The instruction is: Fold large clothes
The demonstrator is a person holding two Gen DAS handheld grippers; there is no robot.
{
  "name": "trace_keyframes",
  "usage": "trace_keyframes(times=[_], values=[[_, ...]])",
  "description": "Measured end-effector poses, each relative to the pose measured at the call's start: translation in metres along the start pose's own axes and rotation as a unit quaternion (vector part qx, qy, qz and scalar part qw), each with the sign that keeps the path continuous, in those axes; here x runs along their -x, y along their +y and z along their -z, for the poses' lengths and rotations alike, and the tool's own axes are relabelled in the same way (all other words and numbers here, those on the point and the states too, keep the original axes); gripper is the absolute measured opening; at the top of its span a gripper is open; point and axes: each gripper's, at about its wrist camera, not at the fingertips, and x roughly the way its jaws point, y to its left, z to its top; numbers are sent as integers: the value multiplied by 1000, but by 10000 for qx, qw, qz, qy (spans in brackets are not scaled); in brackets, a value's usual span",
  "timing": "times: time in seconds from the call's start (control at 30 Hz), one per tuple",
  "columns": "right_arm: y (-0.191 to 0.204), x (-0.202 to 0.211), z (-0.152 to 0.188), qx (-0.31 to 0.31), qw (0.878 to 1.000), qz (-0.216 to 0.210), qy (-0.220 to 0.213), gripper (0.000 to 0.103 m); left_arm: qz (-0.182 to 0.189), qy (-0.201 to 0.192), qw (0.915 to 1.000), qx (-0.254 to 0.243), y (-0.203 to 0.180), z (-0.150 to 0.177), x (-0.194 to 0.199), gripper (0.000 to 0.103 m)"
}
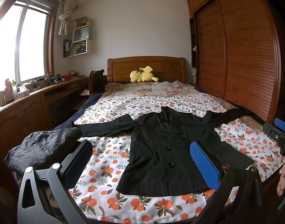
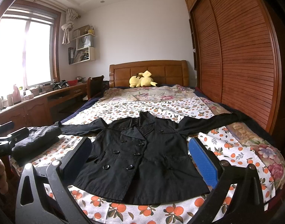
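Altogether we counted two black garments on the bed (image 1: 105,169): one double-breasted coat (image 1: 165,156) spread flat, and one folded dark bundle (image 1: 43,147) off to the left of our left claw (image 1: 142,160). We held two claws, and each had its two fingers spread wide with nothing between them. One yellow plush toy (image 1: 142,74) lay far ahead of both claws, against the headboard.

On the coat's front we saw buttons in two columns, roughly four pairs. The coat lay just ahead of and below our right claw (image 2: 140,158), between its fingers in that view. Its long axis ran away from us, collar toward the headboard and hem nearest the claws. Both sleeves stretched straight out sideways, one left toward the bundle, one right toward the wardrobe (image 2: 235,56).
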Motion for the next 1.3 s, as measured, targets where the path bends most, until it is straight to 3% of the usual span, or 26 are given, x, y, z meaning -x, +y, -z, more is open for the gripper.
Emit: trace_keyframes(times=[0.83,1.07,1.3], values=[[-11,-4,2,43,9999,-76,73,103,-38,135,9999,11,4,5,-9,103],[0,-17,5,191,9997,-105,127,103,-166,353,9992,24,11,5,-31,103],[10,-59,13,345,9984,-251,373,103,-294,658,9974,29,23,6,-69,103]])
